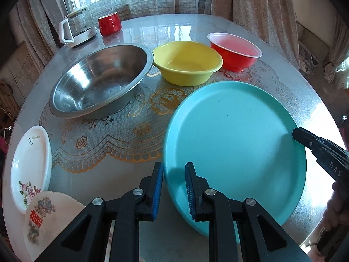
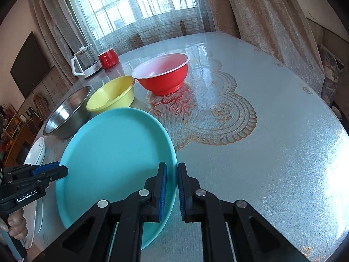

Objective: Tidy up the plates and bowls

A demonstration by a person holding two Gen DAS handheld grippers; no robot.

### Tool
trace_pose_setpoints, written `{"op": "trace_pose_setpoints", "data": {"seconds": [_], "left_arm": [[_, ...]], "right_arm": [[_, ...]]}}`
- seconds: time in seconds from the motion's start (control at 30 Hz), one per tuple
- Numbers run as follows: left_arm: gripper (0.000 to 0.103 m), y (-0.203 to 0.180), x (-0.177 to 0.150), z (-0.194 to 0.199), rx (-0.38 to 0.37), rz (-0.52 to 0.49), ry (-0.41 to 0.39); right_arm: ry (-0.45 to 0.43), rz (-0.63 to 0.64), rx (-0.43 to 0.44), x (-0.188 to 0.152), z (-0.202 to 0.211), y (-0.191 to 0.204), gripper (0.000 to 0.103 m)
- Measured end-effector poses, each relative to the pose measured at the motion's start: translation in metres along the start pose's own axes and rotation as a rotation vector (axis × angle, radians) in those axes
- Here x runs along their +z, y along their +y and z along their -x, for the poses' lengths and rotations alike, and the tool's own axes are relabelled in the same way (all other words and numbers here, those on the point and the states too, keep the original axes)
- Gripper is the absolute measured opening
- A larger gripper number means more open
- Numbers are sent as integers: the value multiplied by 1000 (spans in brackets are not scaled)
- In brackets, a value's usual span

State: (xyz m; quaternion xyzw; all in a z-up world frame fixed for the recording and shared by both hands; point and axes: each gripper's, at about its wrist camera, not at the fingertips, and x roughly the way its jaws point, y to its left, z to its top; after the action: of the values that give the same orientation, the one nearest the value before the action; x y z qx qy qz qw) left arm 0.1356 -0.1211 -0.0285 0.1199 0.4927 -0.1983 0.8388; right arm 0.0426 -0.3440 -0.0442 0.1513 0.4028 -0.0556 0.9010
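Note:
A large turquoise plate [image 1: 235, 144] lies tilted over the table's near side; it also shows in the right wrist view [image 2: 113, 152]. My left gripper [image 1: 173, 175] straddles its left rim with a gap between the pads, one finger inside and one outside. My right gripper [image 2: 172, 175] is narrowed on the plate's right rim, which sits between the pads. Behind stand a steel bowl [image 1: 98, 80], a yellow bowl [image 1: 187, 63] and a red bowl [image 1: 234, 51]. A white flowered plate [image 1: 30, 166] lies at the left, with a cream plate [image 1: 48, 218] overlapping it.
A glass kettle [image 1: 78, 27] and a red mug [image 1: 109, 23] stand at the table's far left. Curtains and a window are behind. The table's right half [image 2: 272, 131] carries only the lace-pattern cloth. A TV [image 2: 30, 65] hangs on the left wall.

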Motion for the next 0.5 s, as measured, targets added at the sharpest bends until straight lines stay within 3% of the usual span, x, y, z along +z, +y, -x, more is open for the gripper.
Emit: {"op": "trace_pose_setpoints", "data": {"seconds": [0.1, 0.27, 0.5], "left_arm": [[21, -5, -6, -2, -30, 21, 3], [21, -15, -12, 1, 11, 30, -29], [22, -3, -15, 0, -40, 148, -35]], "right_arm": [[6, -10, -40, -1, -1, -6, 10], [10, -10, -44, -2, -4, -10, 12], [7, -2, -42, -3, -4, -4, 25]]}}
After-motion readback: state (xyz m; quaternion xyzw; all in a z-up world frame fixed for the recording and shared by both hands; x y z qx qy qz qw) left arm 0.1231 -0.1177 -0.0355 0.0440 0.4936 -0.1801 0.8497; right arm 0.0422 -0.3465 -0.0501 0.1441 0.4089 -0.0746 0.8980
